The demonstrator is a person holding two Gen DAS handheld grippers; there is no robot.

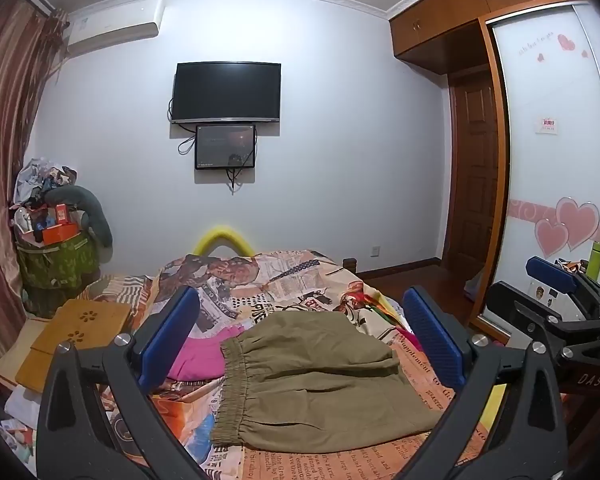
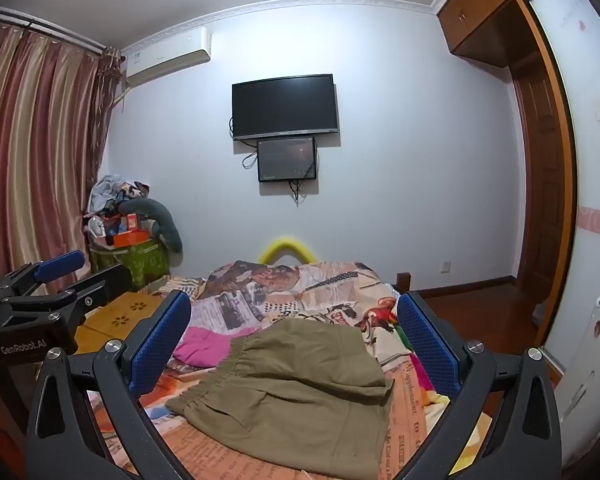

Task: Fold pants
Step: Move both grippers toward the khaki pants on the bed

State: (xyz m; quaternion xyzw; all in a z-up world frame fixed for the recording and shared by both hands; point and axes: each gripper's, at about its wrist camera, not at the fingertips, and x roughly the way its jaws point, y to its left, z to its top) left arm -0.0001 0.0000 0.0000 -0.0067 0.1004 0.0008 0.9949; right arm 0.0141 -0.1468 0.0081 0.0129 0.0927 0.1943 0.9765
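Left wrist view: left gripper [image 1: 300, 336] jaws wide open, nothing held, above the olive pants [image 1: 320, 380] lying folded on the bed [image 1: 432, 364], elastic waistband facing left. Pink garment [image 1: 204, 356] touches the waistband side. Right gripper [image 1: 556, 284] shows at the right edge, clear of the cloth.

Right wrist view: right gripper [image 2: 296, 340] jaws also wide open, empty, over the same pants [image 2: 300, 392]. Here left gripper [image 2: 56, 276] sits at the left edge. TV [image 2: 284, 106] on far wall.

One olive pants [image 1: 316, 376], one pink garment [image 1: 198, 358], two wall screens [image 1: 227, 92], two hand-held grippers [image 1: 300, 336].
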